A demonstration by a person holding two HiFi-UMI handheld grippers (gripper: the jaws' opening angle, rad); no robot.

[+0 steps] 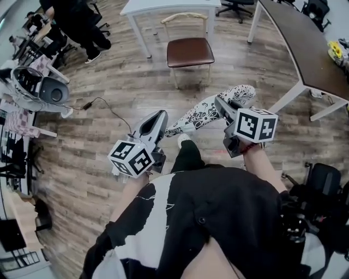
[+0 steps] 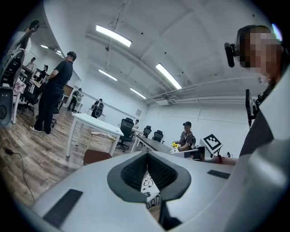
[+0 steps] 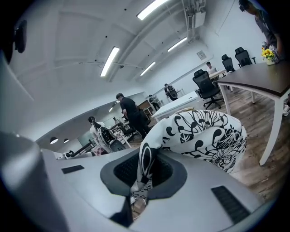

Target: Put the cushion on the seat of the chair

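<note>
Here, the person carries the cushion (image 1: pixel 210 111) in the air between the two grippers, above the wooden floor (image 1: pixel 109 87) and just in front of their own legs. The cushion is white with a black floral and swirl print. In the head view it hangs at a slant, its higher, fuller end at the right gripper (image 1: pixel 223 106) and its lower, thinner end at the left gripper (image 1: pixel 155 124).

In the left gripper view the jaws are nearly together on a thin strip of the printed fabric, which shows in the narrow gap between the dark ribbed pads (image 2: pixel 136 174). In the right gripper view the jaws are pressed on a fold of the cover, and the bulk of the cushion bulges out beyond them to the right.

The chair (image 1: pixel 190 52) stands further ahead on the floor, well apart from the cushion. It has a brown padded seat, pale legs and a light curved backrest. Directly behind it is a white worktop (image 1: pixel 163 6). A long dark worktop (image 1: pixel 305 49) runs along the right side, with yellow flowers (image 1: pixel 334 50) near its edge. At the upper left a person in dark clothes (image 1: pixel 82 24) stands among office chairs, and a black cable (image 1: pixel 103 103) trails across the floor boards.
</note>
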